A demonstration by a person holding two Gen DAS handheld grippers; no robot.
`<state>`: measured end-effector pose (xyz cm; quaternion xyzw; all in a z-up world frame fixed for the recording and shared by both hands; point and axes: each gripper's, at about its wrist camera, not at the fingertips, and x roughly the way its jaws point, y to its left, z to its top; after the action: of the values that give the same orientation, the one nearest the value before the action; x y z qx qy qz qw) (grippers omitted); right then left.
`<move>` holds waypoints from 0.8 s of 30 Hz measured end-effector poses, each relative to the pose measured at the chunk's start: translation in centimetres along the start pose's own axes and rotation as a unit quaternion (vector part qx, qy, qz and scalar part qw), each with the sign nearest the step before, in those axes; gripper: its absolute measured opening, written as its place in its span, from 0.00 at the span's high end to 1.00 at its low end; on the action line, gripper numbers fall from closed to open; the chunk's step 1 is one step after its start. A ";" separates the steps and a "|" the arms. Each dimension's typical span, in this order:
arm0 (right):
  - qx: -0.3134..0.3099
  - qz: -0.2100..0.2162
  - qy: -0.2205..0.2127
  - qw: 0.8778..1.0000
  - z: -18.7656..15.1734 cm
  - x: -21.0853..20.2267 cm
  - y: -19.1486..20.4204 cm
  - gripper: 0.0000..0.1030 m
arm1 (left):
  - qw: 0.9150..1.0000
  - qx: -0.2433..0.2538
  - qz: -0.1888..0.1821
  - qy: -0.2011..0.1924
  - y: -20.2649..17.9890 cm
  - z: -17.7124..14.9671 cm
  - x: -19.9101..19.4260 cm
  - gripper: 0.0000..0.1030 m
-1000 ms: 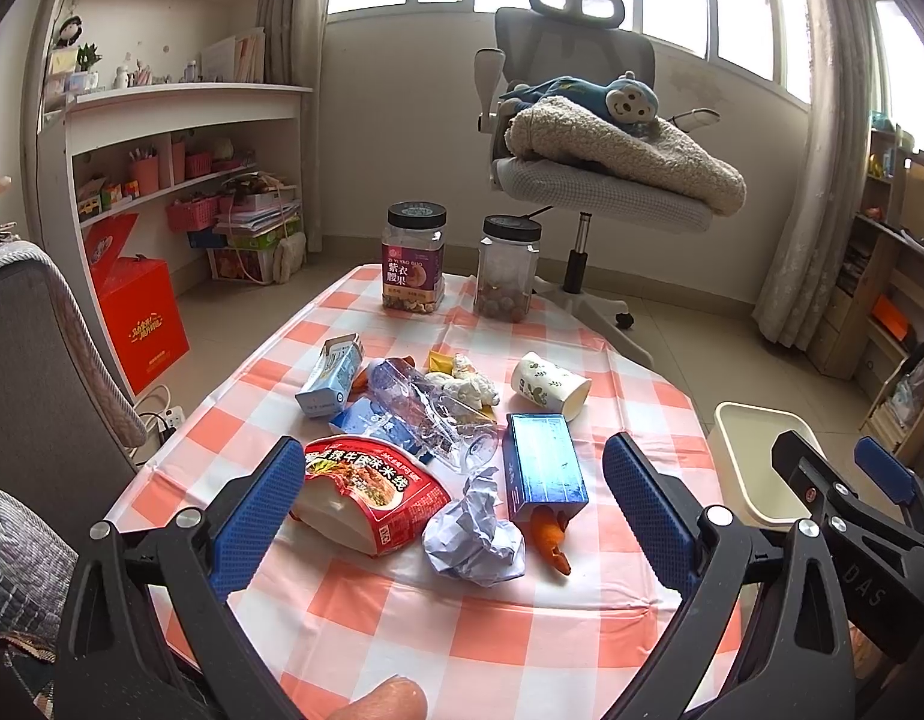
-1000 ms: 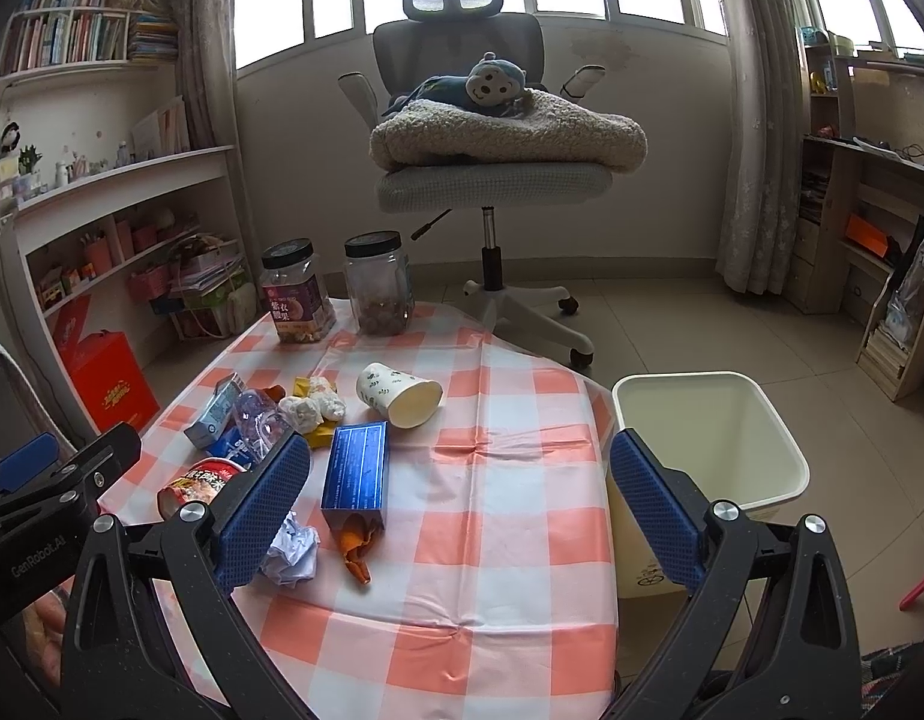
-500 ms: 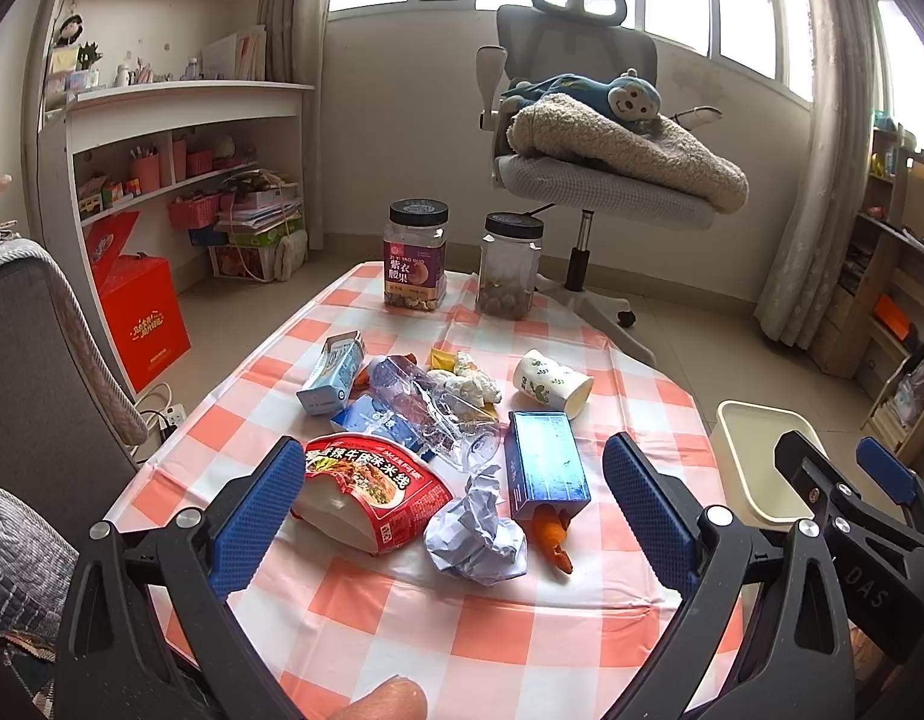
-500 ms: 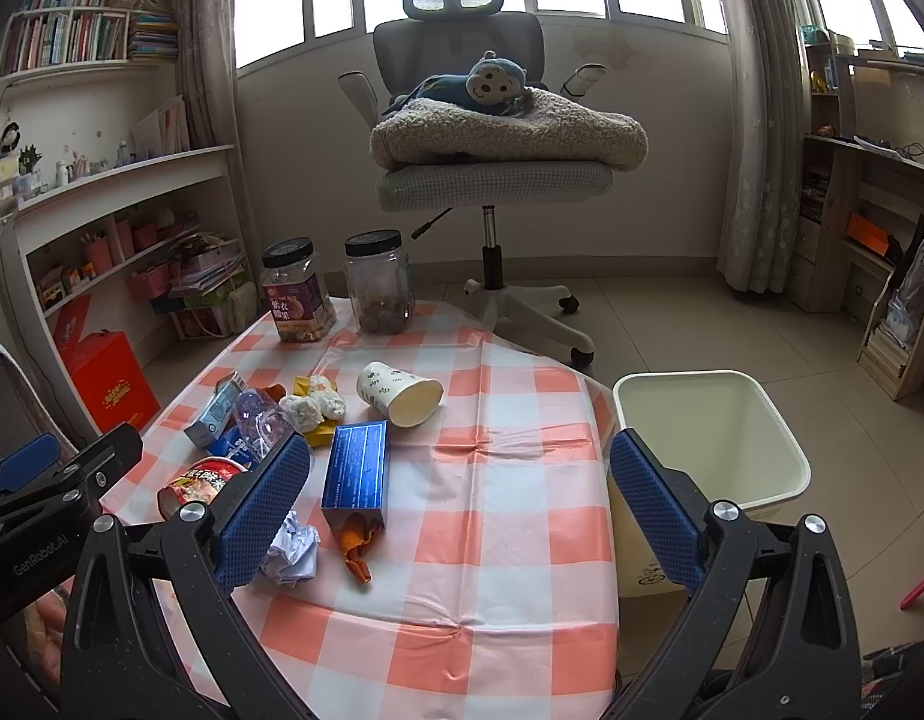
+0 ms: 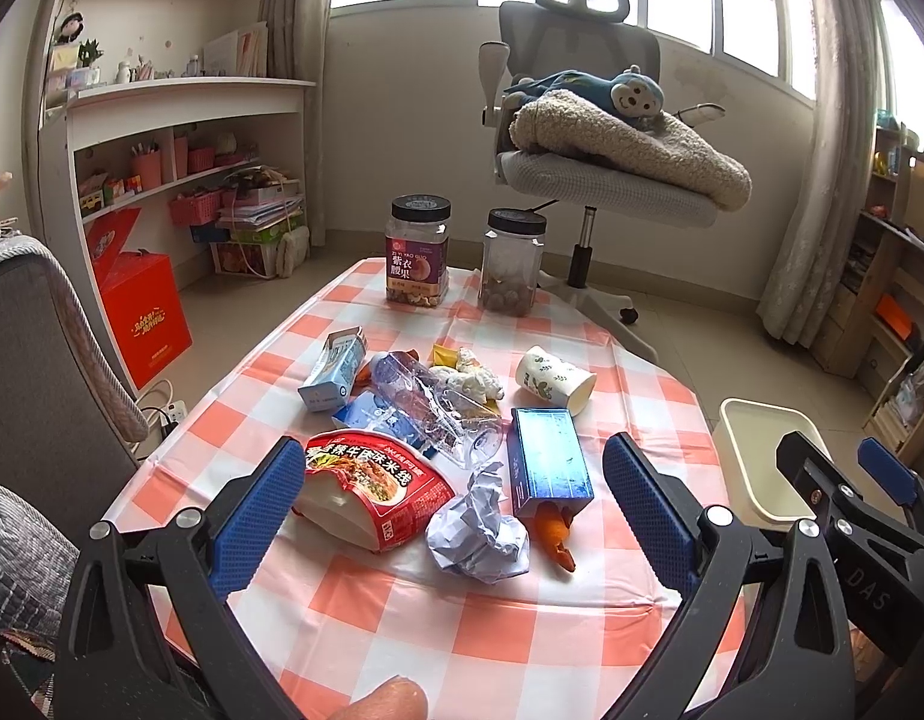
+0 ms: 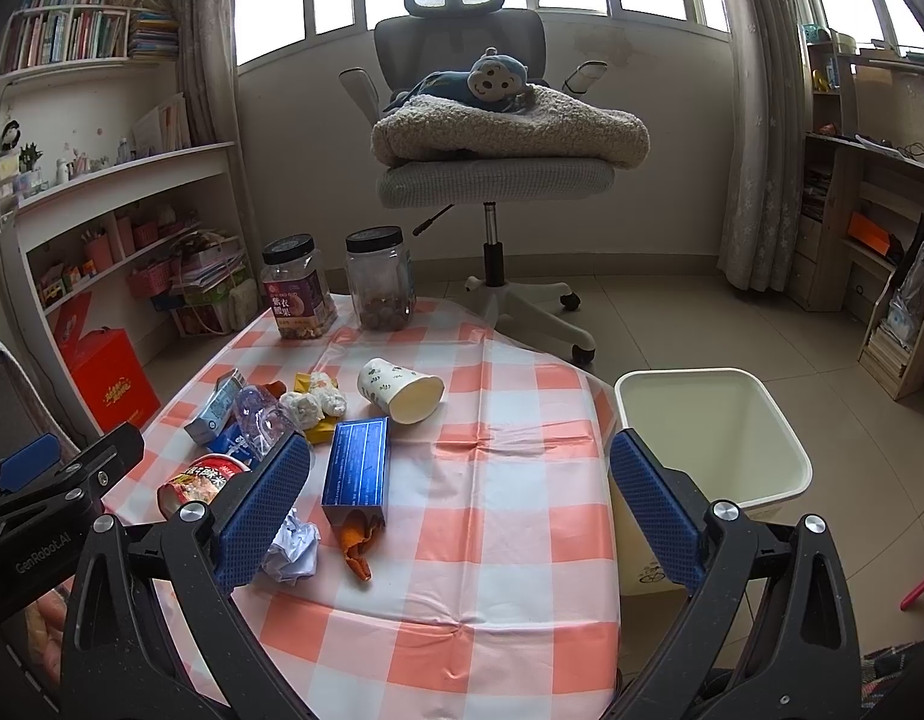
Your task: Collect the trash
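My left gripper (image 5: 453,504) wide open, holding nothing, low centre of left view, above table edge. My right gripper (image 6: 459,507) also wide, empty. Crumpled paper ball (image 5: 479,531) sits between left jaws, centre frame: light, soft, I judge it crushes easily; pinch across middle. Red noodle cup (image 5: 372,486) beside it, on side. Blue box (image 5: 549,462) just right. Bin (image 6: 711,432) right of table (image 6: 492,546), empty.

black gripper (image 5: 456,516) frames, blue textured pads (image 5: 255,519)
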<state>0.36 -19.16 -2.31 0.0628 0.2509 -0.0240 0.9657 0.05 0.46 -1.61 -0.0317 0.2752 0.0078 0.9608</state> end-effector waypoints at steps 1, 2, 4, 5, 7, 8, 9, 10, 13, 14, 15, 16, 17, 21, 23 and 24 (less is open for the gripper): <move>0.000 0.000 0.000 1.000 0.1 0.0 0.0 0.07 | 1.000 0.000 0.000 0.000 0.0 0.0 0.0 0.06; 0.000 0.000 0.000 1.000 0.2 0.0 0.0 0.07 | 1.000 0.000 0.000 0.001 0.0 -0.1 0.0 0.06; 0.000 0.000 0.000 1.000 0.1 0.0 0.1 0.07 | 1.000 0.000 0.001 0.002 0.0 -0.1 0.1 0.06; 0.000 0.000 0.000 1.000 0.1 0.0 0.1 0.07 | 1.000 0.000 0.001 0.002 0.1 -0.1 0.1 0.06; 0.001 0.000 0.001 1.000 0.2 0.0 0.1 0.07 | 1.000 0.000 0.001 0.005 0.0 0.1 0.3 0.06; 0.001 0.000 0.001 1.000 0.1 0.0 0.1 0.07 | 1.000 0.000 0.001 0.005 0.0 0.0 0.3 0.06; 0.000 0.000 0.000 1.000 0.3 0.0 0.0 0.07 | 1.000 -0.001 0.001 0.005 0.0 0.0 0.3 0.06; 0.000 0.000 0.000 1.000 0.2 0.0 0.1 0.07 | 1.000 -0.001 0.001 0.006 0.0 0.0 0.3 0.06; -0.001 -0.001 0.000 1.000 0.2 0.0 0.1 0.07 | 1.000 -0.001 0.001 0.006 0.0 0.0 0.3 0.06; -0.001 -0.001 0.001 1.000 0.1 0.0 0.2 0.07 | 1.000 -0.001 0.001 0.006 0.0 0.0 0.3 0.06; -0.001 0.000 0.001 1.000 0.3 0.0 0.1 0.07 | 1.000 -0.001 0.001 0.006 0.0 -0.1 0.3 0.06; 0.000 0.000 0.001 1.000 0.4 0.0 0.0 0.07 | 1.000 -0.001 0.001 0.007 0.0 0.0 0.3 0.06; 0.000 0.000 0.002 1.000 0.1 0.0 0.1 0.07 | 1.000 -0.001 0.001 0.007 0.0 0.0 0.3 0.06; 0.011 0.009 0.013 1.000 0.0 0.3 -0.2 0.07 | 1.000 -0.013 0.002 0.018 0.5 0.2 0.6 0.06; 0.020 0.015 0.022 0.999 0.3 0.5 -0.3 0.07 | 0.999 -0.024 0.010 0.032 1.4 0.7 1.2 0.06; 0.032 0.026 0.034 0.999 0.9 0.7 -0.5 0.07 | 0.999 -0.032 0.011 0.037 2.1 1.2 1.4 0.06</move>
<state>1.33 -19.75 -1.95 0.1010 0.2808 -0.0052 0.9544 1.82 2.61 -1.49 -0.0598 0.3105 0.0262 0.9483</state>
